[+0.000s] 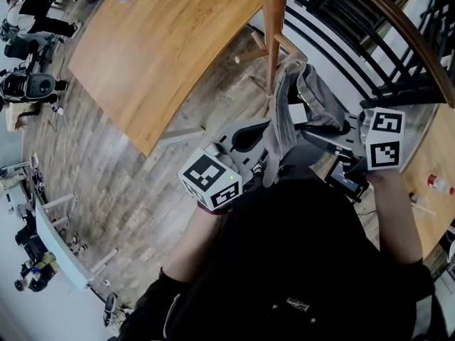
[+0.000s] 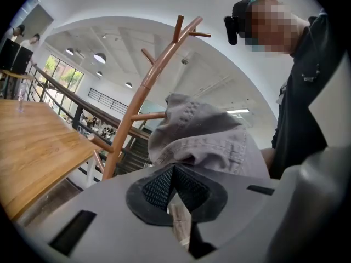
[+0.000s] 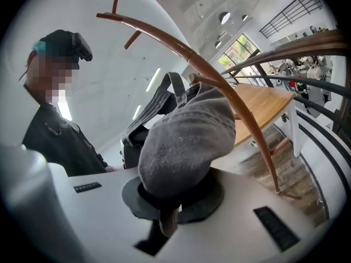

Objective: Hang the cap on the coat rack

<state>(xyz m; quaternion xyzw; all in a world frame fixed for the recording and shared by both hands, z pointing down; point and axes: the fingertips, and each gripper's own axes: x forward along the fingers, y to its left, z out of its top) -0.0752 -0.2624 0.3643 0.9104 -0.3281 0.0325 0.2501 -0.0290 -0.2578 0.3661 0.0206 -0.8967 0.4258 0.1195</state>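
The grey cap [image 1: 307, 94] hangs in the air between my two grippers, just in front of the wooden coat rack [image 1: 274, 27]. My left gripper [image 1: 256, 139] is shut on the cap's lower edge, seen close up in the left gripper view [image 2: 174, 193], where the cap [image 2: 203, 138] bulges above the jaws. My right gripper [image 1: 330, 137] is shut on the other side of the cap [image 3: 186, 141], its jaws [image 3: 167, 204] pinching the fabric. The rack's pole and pegs [image 2: 148, 86] rise behind the cap; its curved stem [image 3: 219, 81] passes just beyond the cap.
A large wooden table [image 1: 156, 48] stands left of the rack. A black railing with a wooden handrail [image 1: 387, 55] runs along the right. A second table with a bottle [image 1: 437, 185] is at the right edge. People and equipment [image 1: 28, 20] are far left.
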